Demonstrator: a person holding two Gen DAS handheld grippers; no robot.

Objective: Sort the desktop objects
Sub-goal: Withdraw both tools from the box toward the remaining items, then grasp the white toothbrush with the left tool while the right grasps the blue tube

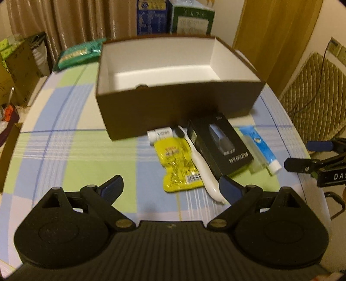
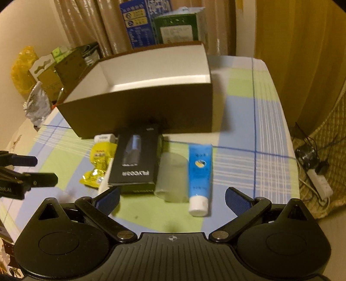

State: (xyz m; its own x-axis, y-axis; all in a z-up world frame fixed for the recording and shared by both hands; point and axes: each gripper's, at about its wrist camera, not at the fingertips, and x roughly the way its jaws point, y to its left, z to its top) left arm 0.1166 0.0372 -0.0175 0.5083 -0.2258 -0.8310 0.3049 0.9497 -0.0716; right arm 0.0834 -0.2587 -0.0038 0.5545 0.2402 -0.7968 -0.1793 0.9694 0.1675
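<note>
An open dark box with a white inside [image 1: 173,101] [image 2: 138,108] stands on the checked tablecloth, empty. In front of it lie a yellow packet [image 1: 177,164] [image 2: 100,160], a white handle-shaped tool [image 1: 203,168], a small white tube [image 1: 160,134] [image 2: 104,138], a black product box [image 1: 222,144] [image 2: 135,160], a clear plastic piece [image 2: 173,179] and a blue tube [image 1: 261,149] [image 2: 200,173]. My left gripper [image 1: 170,188] is open and empty just short of the yellow packet. My right gripper [image 2: 172,196] is open and empty just short of the clear piece and blue tube.
A green packet [image 1: 80,54] lies at the table's far left corner. Blue and green cartons [image 1: 175,19] [image 2: 164,28] stand behind the box. Cardboard boxes and bags [image 2: 43,73] crowd the left side. A quilted chair [image 1: 313,90] and a power strip [image 2: 320,183] are to the right.
</note>
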